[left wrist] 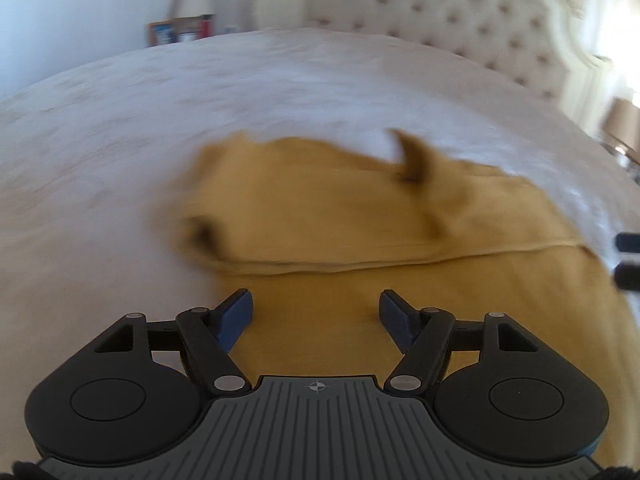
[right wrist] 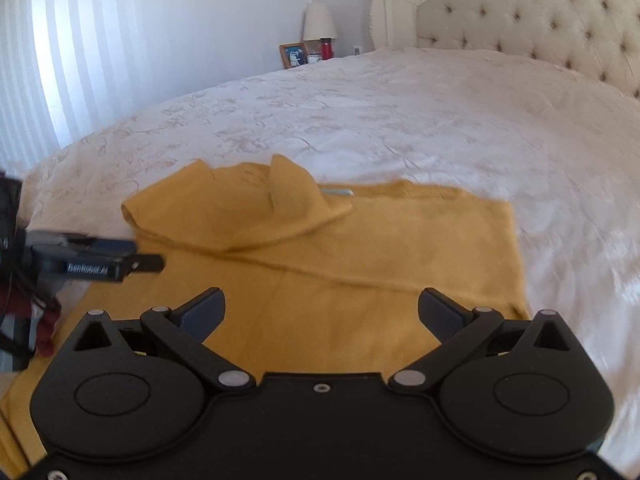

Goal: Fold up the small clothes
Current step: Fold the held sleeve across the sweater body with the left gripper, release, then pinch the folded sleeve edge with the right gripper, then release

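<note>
A mustard-yellow garment point(left wrist: 360, 216) lies on the white bedspread point(left wrist: 120, 120), with one part folded over itself along a seam line. My left gripper point(left wrist: 316, 312) is open and empty just above the garment's near part. The left wrist view is motion-blurred. My right gripper point(right wrist: 322, 312) is open and empty above the same garment point(right wrist: 360, 264), whose folded flap lies at its far left. The left gripper point(right wrist: 120, 264) shows from the side at the left edge of the right wrist view. The right gripper's fingertips point(left wrist: 628, 256) show at the right edge of the left wrist view.
A tufted cream headboard point(right wrist: 540, 12) stands at the far end of the bed. A nightstand with a lamp point(right wrist: 319, 22), a picture frame point(right wrist: 293, 55) and a red bottle point(right wrist: 327, 48) is beside it. A curtained window point(right wrist: 80, 60) is on the left.
</note>
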Available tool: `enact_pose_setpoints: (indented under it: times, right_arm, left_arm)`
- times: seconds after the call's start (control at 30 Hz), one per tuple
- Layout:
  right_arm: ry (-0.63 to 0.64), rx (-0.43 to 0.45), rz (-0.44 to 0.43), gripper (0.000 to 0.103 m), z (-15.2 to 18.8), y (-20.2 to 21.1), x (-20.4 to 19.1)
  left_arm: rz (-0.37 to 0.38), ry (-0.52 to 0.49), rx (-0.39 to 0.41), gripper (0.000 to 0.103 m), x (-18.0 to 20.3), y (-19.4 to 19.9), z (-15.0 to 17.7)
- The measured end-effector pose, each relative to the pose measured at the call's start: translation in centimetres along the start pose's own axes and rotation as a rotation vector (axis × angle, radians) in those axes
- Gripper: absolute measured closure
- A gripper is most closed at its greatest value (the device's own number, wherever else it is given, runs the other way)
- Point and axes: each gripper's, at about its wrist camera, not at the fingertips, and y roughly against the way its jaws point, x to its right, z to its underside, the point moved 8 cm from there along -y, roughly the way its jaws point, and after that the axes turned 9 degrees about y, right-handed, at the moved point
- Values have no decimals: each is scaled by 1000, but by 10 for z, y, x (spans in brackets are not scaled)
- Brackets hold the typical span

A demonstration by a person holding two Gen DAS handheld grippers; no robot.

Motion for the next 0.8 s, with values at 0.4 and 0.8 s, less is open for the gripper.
enact_pose_setpoints:
  times: [0.4, 0.8]
  right_arm:
    - [192, 18, 154, 21, -80, -88, -31]
    - [178, -100, 145, 92, -97, -140, -30]
  left_arm:
    - [-40, 73, 5, 27, -27, -13, -9]
    - [-42, 48, 3, 26, -26, -16, -5]
